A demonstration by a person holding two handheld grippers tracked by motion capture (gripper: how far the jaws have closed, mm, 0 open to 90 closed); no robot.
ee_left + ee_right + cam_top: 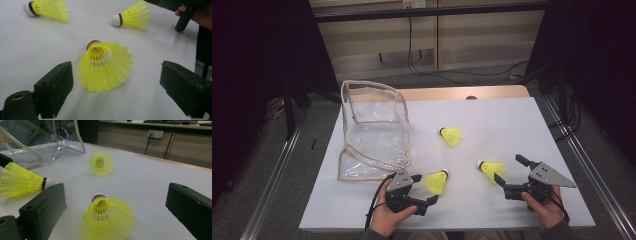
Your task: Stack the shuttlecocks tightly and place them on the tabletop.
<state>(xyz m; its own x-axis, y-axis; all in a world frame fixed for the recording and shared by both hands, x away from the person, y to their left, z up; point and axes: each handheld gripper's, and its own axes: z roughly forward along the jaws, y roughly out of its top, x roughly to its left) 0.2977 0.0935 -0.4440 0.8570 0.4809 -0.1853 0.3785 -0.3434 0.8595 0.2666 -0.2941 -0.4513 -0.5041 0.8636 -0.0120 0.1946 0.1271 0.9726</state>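
Three yellow plastic shuttlecocks lie on the white table (512, 125). The near-left shuttlecock (437, 182) (105, 67) rests with its skirt between the jaws of my left gripper (426, 188) (116, 68), which is open; the pads stand clear of it on both sides. The near-right shuttlecock (492, 169) (107, 220) lies just in front of my right gripper (508, 168) (115, 190), skirt toward it, with the jaws wide open on either side. The third shuttlecock (452, 135) (101, 163) lies farther back, mid-table.
A clear plastic bag (372, 130) (37, 142) with a beige rim stands open at the table's back left. A wooden strip (462, 93) runs along the far edge. Dark floor and metal rails flank the table.
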